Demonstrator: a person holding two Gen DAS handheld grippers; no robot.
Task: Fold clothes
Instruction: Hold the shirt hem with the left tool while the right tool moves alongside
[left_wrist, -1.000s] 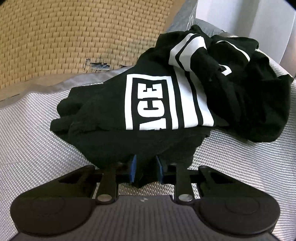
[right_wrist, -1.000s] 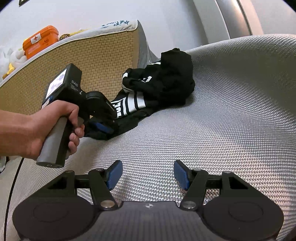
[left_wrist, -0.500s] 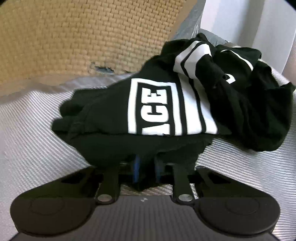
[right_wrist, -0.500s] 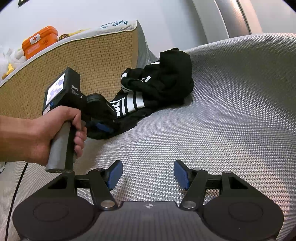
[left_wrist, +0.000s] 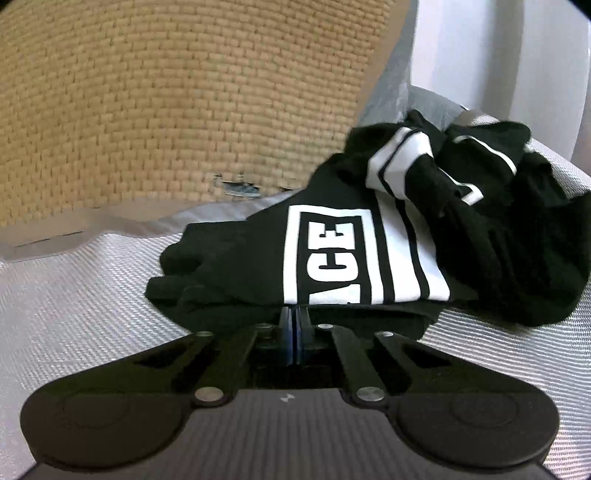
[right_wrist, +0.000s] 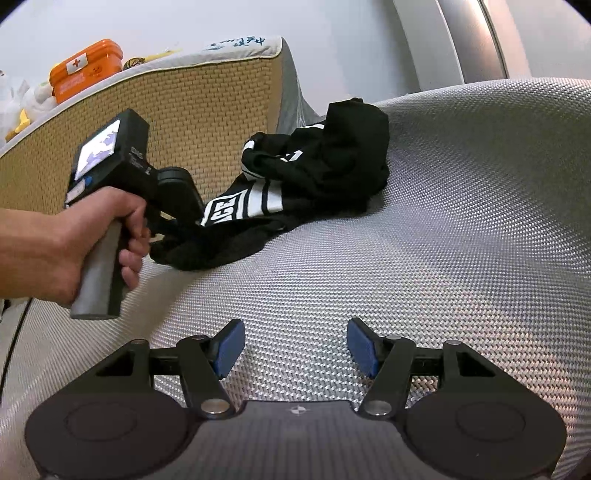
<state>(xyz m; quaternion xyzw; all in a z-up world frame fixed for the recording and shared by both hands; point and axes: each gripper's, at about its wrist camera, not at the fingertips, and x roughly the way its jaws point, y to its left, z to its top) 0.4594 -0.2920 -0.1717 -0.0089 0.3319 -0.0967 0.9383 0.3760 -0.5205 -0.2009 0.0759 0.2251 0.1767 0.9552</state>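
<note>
A crumpled black garment (left_wrist: 332, 254) with white stripes and block letters lies bunched on the silver-grey woven surface (left_wrist: 74, 302). My left gripper (left_wrist: 294, 323) is shut on its near edge, blue pads pressed together with the fabric pinched between them. The right wrist view shows the same garment (right_wrist: 332, 166) at centre left, with a person's hand (right_wrist: 74, 243) holding the left gripper's handle against its near end. My right gripper (right_wrist: 295, 347) stands open over bare woven surface, well short of the garment, with nothing between its fingers.
A tan woven panel (right_wrist: 184, 110) rises behind the garment. On top of it sit an orange first-aid box (right_wrist: 86, 70) and other small items. The grey surface (right_wrist: 461, 240) stretches wide to the right. A white wall and pale pole stand behind.
The left jaws have closed on the garment's near edge, which lay between them a second ago, and the left gripper has tilted. The right gripper has stayed still and open.
</note>
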